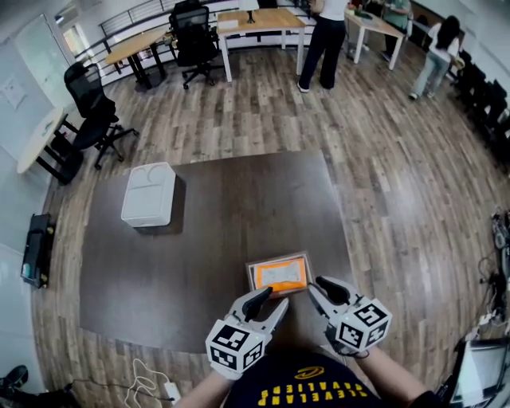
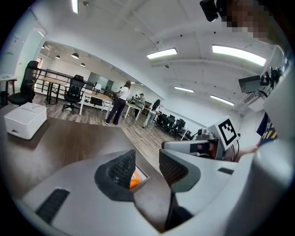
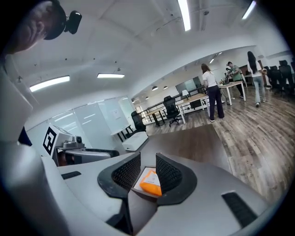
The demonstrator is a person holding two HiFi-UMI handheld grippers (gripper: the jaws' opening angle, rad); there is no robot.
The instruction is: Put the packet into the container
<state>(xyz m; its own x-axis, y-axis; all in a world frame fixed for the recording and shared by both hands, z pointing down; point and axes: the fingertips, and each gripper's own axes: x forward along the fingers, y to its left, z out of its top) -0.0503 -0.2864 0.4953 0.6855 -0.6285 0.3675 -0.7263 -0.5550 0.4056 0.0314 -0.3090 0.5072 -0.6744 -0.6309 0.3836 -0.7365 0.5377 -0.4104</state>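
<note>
An orange packet (image 1: pixel 280 276) lies flat inside a shallow grey-rimmed container (image 1: pixel 252 273) near the front edge of the dark table (image 1: pixel 215 231). My left gripper (image 1: pixel 269 305) hovers just in front of the container's near left corner, open and empty. My right gripper (image 1: pixel 321 293) hangs at the near right corner, also open with nothing in it. In the left gripper view, a sliver of the packet (image 2: pixel 132 180) shows under the left gripper (image 2: pixel 147 161). The right gripper view shows the packet (image 3: pixel 151 183) below the right gripper (image 3: pixel 148 168).
A white closed box (image 1: pixel 149 194) stands at the table's back left, also seen as the white box (image 2: pixel 25 120) in the left gripper view. Office chairs (image 1: pixel 96 111), desks (image 1: pixel 255 20) and standing people (image 1: pixel 323 40) are on the wooden floor beyond the table.
</note>
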